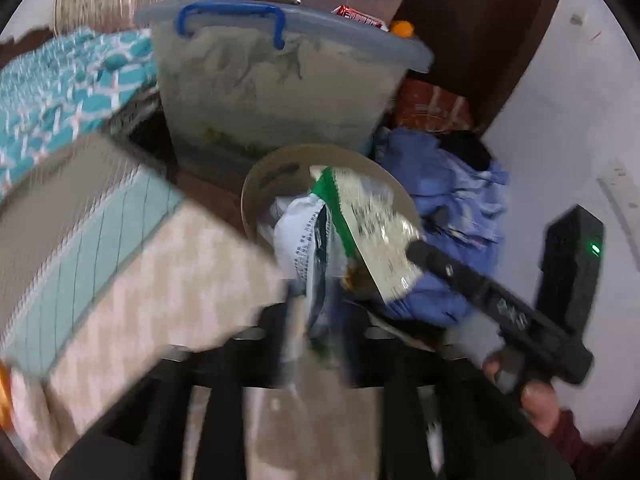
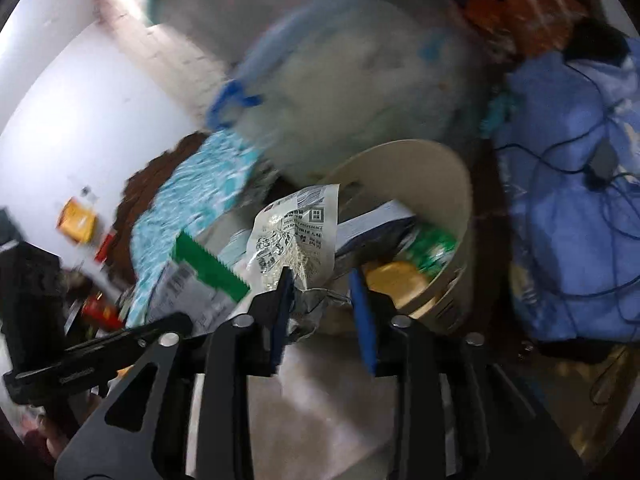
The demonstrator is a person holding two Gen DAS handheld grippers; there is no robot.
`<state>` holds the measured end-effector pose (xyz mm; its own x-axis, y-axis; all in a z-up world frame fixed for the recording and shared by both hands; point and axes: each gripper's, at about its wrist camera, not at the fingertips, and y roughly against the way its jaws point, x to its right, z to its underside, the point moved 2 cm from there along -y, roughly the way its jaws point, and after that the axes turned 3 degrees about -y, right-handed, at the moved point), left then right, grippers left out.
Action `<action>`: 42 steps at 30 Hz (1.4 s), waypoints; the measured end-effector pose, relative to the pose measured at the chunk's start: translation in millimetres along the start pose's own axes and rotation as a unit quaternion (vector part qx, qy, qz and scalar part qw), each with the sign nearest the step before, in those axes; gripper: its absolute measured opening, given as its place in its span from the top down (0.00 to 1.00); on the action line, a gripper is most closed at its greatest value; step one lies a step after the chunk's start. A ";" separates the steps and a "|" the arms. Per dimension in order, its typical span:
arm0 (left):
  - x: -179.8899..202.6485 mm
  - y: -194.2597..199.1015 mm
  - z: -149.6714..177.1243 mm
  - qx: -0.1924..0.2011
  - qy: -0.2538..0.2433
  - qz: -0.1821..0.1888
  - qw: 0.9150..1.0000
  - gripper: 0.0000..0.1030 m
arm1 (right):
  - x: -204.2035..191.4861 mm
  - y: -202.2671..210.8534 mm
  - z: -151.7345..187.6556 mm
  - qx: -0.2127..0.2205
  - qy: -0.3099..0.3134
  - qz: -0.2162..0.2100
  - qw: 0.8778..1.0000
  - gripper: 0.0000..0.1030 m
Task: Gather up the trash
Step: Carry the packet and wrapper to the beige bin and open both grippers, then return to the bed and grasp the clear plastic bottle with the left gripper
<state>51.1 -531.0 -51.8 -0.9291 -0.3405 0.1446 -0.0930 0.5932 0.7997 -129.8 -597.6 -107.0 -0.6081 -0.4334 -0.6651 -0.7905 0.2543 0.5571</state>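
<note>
A round beige trash bin (image 1: 260, 184) (image 2: 440, 168) stands on the floor with wrappers in it. My left gripper (image 1: 316, 312) is shut on a white and green wrapper (image 1: 308, 236), held over the bin's near rim. My right gripper (image 2: 324, 276) has its blue pads (image 2: 362, 308) apart around a crumpled clear wrapper with print (image 2: 296, 236) at the bin's mouth. In the left wrist view the right gripper (image 1: 416, 252) touches that printed wrapper (image 1: 376, 220). Both views are blurred.
A large lidded plastic tub with blue handles (image 1: 276, 80) stands behind the bin. Blue clothing (image 1: 452, 208) with cables (image 2: 592, 152) lies right of it. A patterned box (image 1: 132, 264) and teal fabric (image 1: 60, 92) are on the left. A black device with a green light (image 1: 572, 264) stands by the wall.
</note>
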 end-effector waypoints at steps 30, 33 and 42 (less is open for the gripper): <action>-266.0 212.6 216.4 0.024 0.215 -0.344 0.914 0.24 | -235.6 -63.4 165.2 -0.166 0.309 -0.130 0.927 0.15; -288.5 196.2 219.5 -0.001 0.223 -0.334 0.916 0.25 | -267.2 -87.9 187.8 -0.191 0.354 -0.127 0.907 0.15; -285.1 176.8 232.7 -0.021 0.217 -0.300 0.929 0.63 | -296.8 -122.7 219.4 -0.225 0.417 -0.096 0.875 0.54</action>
<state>216.2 -159.3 -87.3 -0.4816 -0.8682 -0.1197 -0.5242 0.1759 0.8332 131.8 -310.6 -87.1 -0.0551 -0.9589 -0.2785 -0.6496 -0.1774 0.7393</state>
